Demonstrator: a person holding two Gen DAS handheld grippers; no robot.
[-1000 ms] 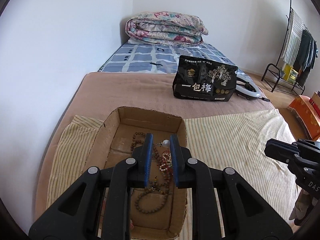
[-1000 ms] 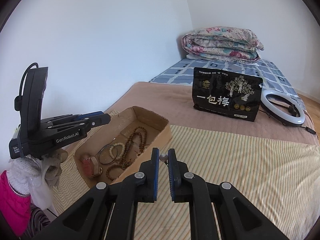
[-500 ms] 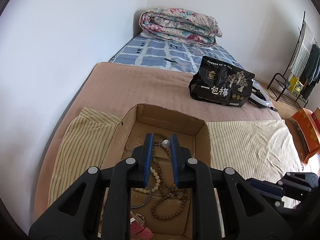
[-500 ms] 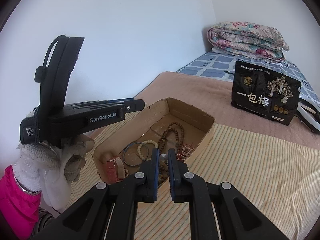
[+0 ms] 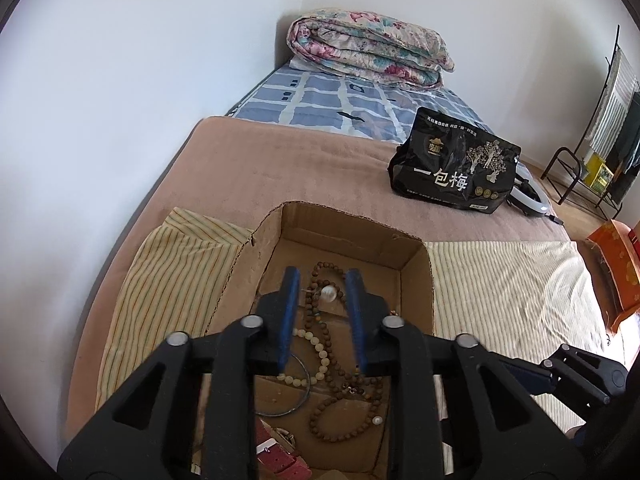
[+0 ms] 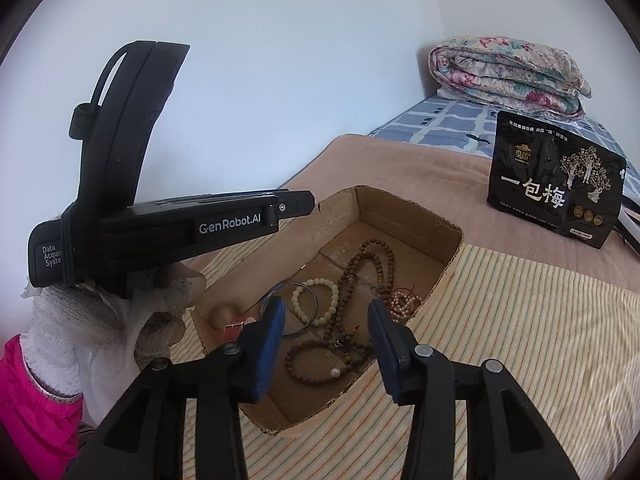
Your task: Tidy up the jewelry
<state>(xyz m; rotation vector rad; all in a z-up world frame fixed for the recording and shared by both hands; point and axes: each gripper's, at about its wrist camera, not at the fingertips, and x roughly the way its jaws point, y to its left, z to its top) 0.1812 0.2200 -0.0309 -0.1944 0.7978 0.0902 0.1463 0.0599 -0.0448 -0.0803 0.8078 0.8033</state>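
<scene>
An open cardboard box (image 5: pixel 414 254) (image 6: pixel 448 236) lies on a striped cloth on the bed. Inside lie brown bead strings (image 5: pixel 344 420) (image 6: pixel 360 268), a pale bead bracelet (image 5: pixel 316 354) (image 6: pixel 316 300), a thin metal bangle (image 5: pixel 298 404) and a red watch strap (image 5: pixel 280 460). My left gripper (image 5: pixel 322 280) hovers over the box, jaws partly apart, with a small white pearl piece (image 5: pixel 329 293) between the pads; contact is unclear. My right gripper (image 6: pixel 325 308) is open above the box's near end. The left gripper's body (image 6: pixel 192 228) shows in the right wrist view.
A black snack bag (image 5: pixel 452 168) (image 6: pixel 556 196) stands on the brown blanket behind the box. A folded floral quilt (image 5: pixel 368 52) lies at the bed's head. A ring light (image 5: pixel 528 196) lies beside the bag. A clothes rack (image 5: pixel 600 128) and an orange box (image 5: pixel 616 264) stand right.
My right gripper has swung left over the box and opened wide. My left gripper has moved forward over the box and its jaws have spread a little.
</scene>
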